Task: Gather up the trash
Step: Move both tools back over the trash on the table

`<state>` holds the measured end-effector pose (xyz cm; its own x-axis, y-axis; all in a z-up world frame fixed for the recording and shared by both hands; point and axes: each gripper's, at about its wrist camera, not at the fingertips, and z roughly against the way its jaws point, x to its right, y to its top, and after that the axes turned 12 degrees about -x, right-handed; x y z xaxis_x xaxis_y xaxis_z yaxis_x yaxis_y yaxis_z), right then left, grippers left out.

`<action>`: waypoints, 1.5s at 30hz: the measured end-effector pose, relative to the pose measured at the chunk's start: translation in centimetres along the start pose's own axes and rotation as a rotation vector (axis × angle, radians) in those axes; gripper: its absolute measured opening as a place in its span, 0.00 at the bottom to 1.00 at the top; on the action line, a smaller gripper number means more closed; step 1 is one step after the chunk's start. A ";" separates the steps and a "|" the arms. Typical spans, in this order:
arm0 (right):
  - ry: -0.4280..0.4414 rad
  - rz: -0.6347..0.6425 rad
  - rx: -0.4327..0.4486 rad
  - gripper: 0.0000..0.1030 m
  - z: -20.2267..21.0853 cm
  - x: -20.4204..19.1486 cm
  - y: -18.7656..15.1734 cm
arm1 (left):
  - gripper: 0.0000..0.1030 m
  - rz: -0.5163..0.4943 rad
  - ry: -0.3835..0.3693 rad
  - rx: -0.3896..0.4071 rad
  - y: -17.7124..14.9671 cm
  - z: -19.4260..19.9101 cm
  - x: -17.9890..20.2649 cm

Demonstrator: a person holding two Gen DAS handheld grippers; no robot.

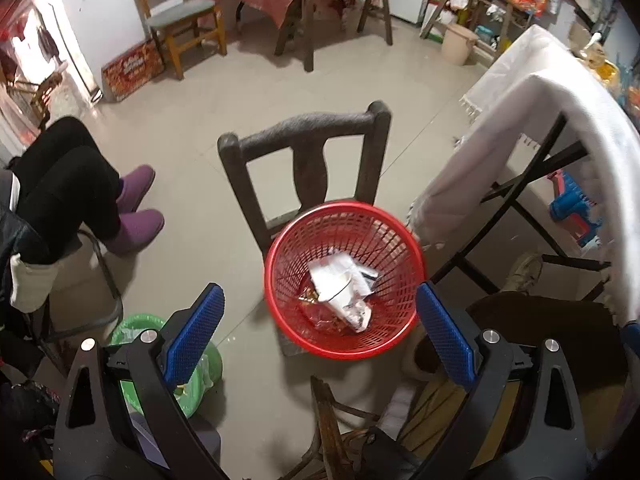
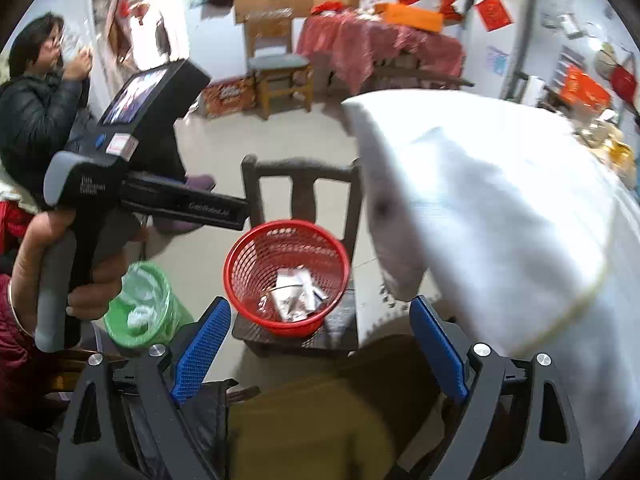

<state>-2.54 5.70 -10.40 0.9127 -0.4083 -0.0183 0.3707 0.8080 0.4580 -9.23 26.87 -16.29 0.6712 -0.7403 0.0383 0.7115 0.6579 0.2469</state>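
A red mesh basket stands on a dark wooden chair. It holds trash: a white cup, crumpled paper and wrappers. My left gripper is open and empty, above and just in front of the basket. In the right wrist view the red basket with trash sits on the chair seat. My right gripper is open and empty, just in front of the basket. The left gripper's body shows in a hand at the left.
A green bin with a plastic liner stands on the floor at the left, also in the right wrist view. A table with a white cloth is at the right. A seated person is at the left. The floor lies beyond.
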 end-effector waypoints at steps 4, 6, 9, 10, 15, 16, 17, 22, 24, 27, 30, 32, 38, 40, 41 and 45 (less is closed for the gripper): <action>-0.036 -0.061 0.066 0.87 3.2 1.8 -1.7 | 0.90 -0.033 -0.012 0.048 -0.6 1.9 1.5; -0.062 -0.099 0.103 0.89 5.1 2.8 -2.7 | 0.90 -0.060 -0.018 0.076 -1.0 3.0 2.5; -0.101 -0.155 0.159 0.91 7.5 4.2 -4.1 | 0.90 -0.100 -0.028 0.113 -1.8 4.5 3.9; -0.108 -0.170 0.171 0.92 8.2 4.7 -4.5 | 0.90 -0.117 -0.033 0.127 -2.1 5.1 4.4; -0.141 -0.299 0.230 0.93 11.3 8.2 -7.8 | 0.91 -0.189 -0.093 0.172 -3.4 7.5 6.7; -0.145 -0.323 0.235 0.93 11.5 8.8 -8.4 | 0.91 -0.203 -0.101 0.178 -3.7 7.9 7.2; -0.152 -0.354 0.241 0.93 11.7 9.7 -9.2 | 0.91 -0.215 -0.107 0.183 -3.9 8.1 7.5; -0.208 -0.487 0.250 0.93 13.3 14.6 -13.8 | 0.92 -0.305 -0.181 0.157 -4.9 8.8 11.0; -0.246 -0.530 0.259 0.93 14.1 16.5 -15.4 | 0.92 -0.356 -0.207 0.129 -5.1 8.9 13.1; -0.291 -0.593 0.282 0.93 15.1 19.0 -17.4 | 0.92 -0.434 -0.257 0.117 -5.1 9.8 16.9; -0.305 -0.659 0.310 0.93 15.7 20.8 -19.1 | 0.92 -0.524 -0.313 0.098 -4.5 10.8 21.2; -0.297 -0.711 0.334 0.93 16.0 22.3 -20.1 | 0.92 -0.588 -0.357 0.074 -4.0 11.5 24.8; -0.282 -0.807 0.371 0.94 15.9 24.9 -22.1 | 0.92 -0.723 -0.399 0.048 -3.2 12.3 35.1; -0.318 -0.817 0.370 0.94 16.0 25.0 -22.6 | 0.92 -0.767 -0.380 0.064 -3.6 12.5 38.0; -0.342 -0.822 0.370 0.94 16.0 25.0 -22.9 | 0.92 -0.784 -0.373 0.073 -3.8 12.5 39.1; -0.382 -0.852 0.378 0.94 16.1 25.9 -24.0 | 0.92 -0.848 -0.332 0.101 -4.8 11.9 43.9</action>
<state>9.43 -31.13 -7.54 0.2278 -0.9497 -0.2150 0.7348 0.0228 0.6779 14.36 -10.45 -4.32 -0.1733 -0.9818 0.0781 0.9065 -0.1280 0.4023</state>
